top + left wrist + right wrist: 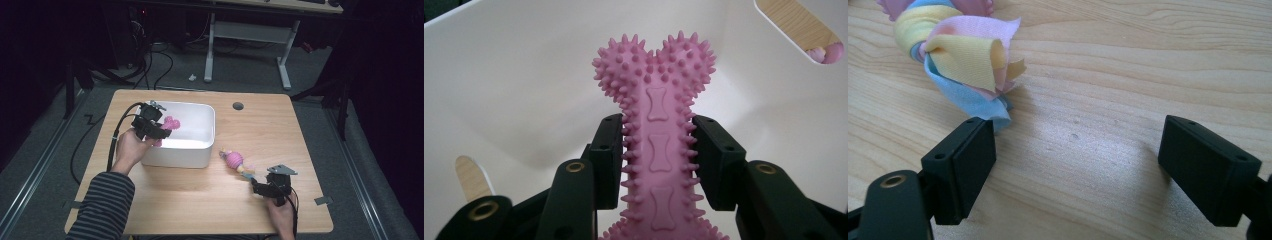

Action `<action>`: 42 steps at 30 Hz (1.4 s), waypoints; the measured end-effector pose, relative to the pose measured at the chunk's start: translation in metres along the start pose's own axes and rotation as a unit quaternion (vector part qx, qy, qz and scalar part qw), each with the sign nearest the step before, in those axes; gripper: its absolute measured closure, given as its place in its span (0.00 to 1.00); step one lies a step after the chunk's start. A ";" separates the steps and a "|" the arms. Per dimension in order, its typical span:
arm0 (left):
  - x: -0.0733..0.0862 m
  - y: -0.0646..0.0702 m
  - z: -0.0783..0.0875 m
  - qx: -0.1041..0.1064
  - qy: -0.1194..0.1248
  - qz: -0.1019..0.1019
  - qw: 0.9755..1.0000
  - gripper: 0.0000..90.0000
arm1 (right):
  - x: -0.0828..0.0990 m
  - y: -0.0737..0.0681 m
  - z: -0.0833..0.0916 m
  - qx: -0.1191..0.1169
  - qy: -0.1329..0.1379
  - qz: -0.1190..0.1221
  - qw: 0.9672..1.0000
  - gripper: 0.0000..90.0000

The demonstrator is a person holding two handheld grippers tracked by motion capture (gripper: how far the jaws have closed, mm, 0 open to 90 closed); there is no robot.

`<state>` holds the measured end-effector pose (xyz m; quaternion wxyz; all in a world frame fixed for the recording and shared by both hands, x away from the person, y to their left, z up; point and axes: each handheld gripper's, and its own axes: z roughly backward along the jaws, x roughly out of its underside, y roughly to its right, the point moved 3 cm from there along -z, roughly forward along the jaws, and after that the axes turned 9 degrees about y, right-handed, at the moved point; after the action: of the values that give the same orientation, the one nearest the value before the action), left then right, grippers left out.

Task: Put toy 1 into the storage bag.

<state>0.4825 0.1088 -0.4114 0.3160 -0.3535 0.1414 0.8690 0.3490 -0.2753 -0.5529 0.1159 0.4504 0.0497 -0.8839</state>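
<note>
Up close, the left gripper view gives what the high view cannot: the pink spiky bone toy (656, 135) stands upright between the two black pads (606, 160), clamped at its narrow shaft, with its knobbed head rising past the fingertips and the white wall of the bin (514, 90) behind it. From the high view, the left gripper (159, 131) is only a dark shape held over the near left rim of the white bin (202, 150), with a bit of pink poking out beyond it above the bin's inside.

Over on the right, the right gripper (256, 186) sits low on the wooden table (200, 195), and the right gripper view shows its jaws spread wide with bare wood between them. A braided cloth toy (960, 55) in pink, yellow and blue lies just ahead of the left-hand pad (973, 160) in that view, its frayed end almost at the pad's tip, outside the gap. In the high view that toy (235, 161) stretches from the gripper towards the bin.
</note>
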 end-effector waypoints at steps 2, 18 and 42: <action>0.000 -0.001 0.000 0.001 -0.008 0.004 1.000 0.63 | 0.000 0.000 0.000 0.000 0.000 0.000 1.000 0.17; -0.003 0.002 0.038 -0.010 0.077 0.004 0.997 0.45 | 0.000 0.000 0.000 -0.002 0.000 0.001 1.000 0.17; 0.033 0.011 0.100 -0.011 0.165 0.017 0.986 0.41 | 0.000 0.000 0.000 -0.002 0.000 0.002 1.000 0.17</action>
<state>0.4042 0.1621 -0.3637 0.2695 -0.4929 0.1879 0.8057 0.3488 -0.2749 -0.5529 0.1185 0.4501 0.0507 -0.8836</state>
